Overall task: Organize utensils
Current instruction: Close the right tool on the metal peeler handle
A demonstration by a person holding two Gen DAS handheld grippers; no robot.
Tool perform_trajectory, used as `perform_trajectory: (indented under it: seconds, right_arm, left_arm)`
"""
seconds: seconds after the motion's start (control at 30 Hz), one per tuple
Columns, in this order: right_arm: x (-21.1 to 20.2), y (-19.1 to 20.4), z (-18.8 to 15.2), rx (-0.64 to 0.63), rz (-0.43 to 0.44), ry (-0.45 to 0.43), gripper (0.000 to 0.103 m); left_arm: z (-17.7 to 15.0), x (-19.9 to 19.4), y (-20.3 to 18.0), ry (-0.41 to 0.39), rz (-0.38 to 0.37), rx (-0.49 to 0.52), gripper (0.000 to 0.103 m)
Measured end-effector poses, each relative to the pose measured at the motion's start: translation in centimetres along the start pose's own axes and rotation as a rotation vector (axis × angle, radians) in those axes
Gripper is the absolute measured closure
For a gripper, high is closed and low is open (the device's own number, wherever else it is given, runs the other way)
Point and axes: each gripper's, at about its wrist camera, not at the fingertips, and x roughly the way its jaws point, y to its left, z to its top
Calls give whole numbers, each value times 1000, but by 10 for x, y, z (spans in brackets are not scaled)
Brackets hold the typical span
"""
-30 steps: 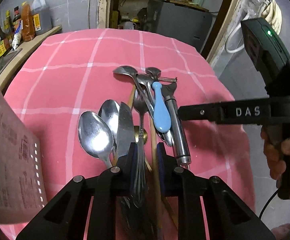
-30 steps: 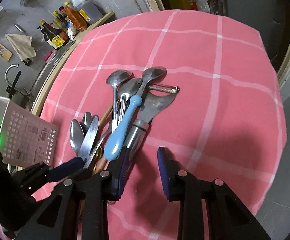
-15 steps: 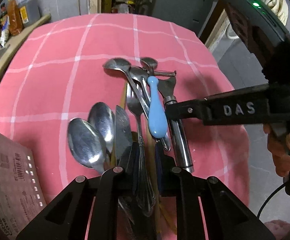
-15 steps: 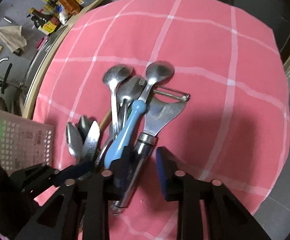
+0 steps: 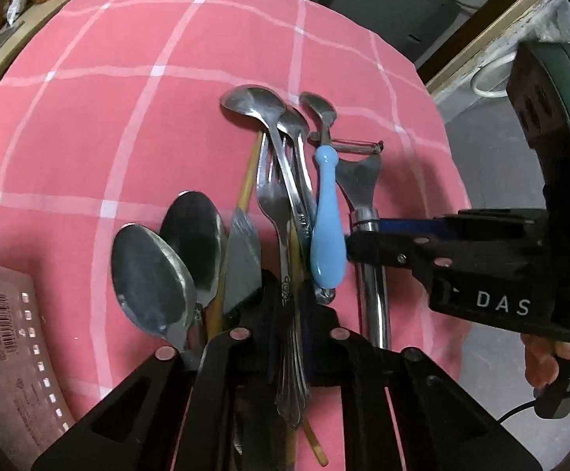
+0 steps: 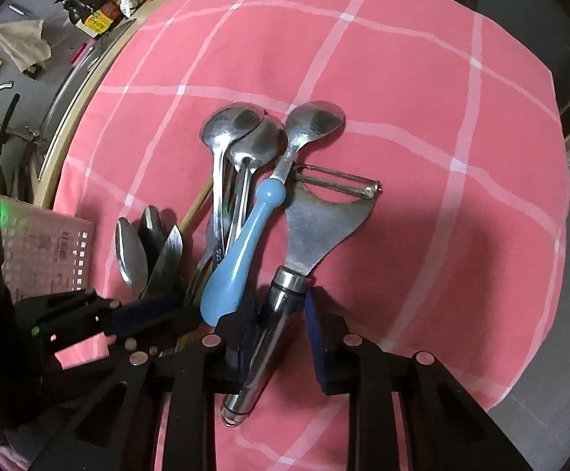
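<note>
Left wrist view: the left gripper (image 5: 291, 329) points steeply down over a pile of utensils on a round table under a pink checked cloth (image 5: 100, 90); its jaws are closing to a narrow gap around the handle of a steel fork (image 5: 285, 259), which runs between the dark pads and out past them toward the camera; two large spoons (image 5: 167, 271) and a knife blade (image 5: 242, 259) lie just left of the fork, a wooden chopstick (image 5: 249, 180) slanting under the heap; a blue-handled spoon (image 5: 326, 235) lies just right of the fork, beside a steel peeler (image 5: 359, 180); the right gripper (image 5: 387, 235), marked DAS, reaches in from the right across the peeler's handle, a hand (image 5: 548, 361) on its grip; a perforated pink basket (image 5: 6, 353) stands at the left edge.

Right wrist view: the right gripper (image 6: 281, 333) straddles the peeler (image 6: 324, 219), jaws partly apart with the round steel handle between them; whether both pads press on it cannot be told; the blue-handled spoon (image 6: 238, 259) lies just left, touching the peeler's blade bar; three spoon bowls (image 6: 269, 129) fan out at the far end of the heap; the left gripper (image 6: 155, 314) enters from the left; bottles (image 6: 96, 11) stand on a shelf beyond the table.
</note>
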Motion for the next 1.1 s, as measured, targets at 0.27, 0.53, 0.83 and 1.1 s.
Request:
perform_trajectory:
  seconds: [0.27, 0.53, 0.83, 1.1]
  right_arm:
    - [-14, -12, -30, -2, 47, 46, 81]
    - [-11, -6, -23, -15, 11, 44, 81]
    - [-10, -16, -22, 43, 48, 21, 82]
    - [-20, -28, -47, 90, 117, 2, 83]
  left_arm:
    - [-15, -8, 12, 58, -66, -74, 99]
    - [-13, -7, 25, 71, -109, -118, 98]
    - [-19, -15, 27, 77, -147, -159, 99]
    - [-40, -32, 24, 73, -177, -184, 99]
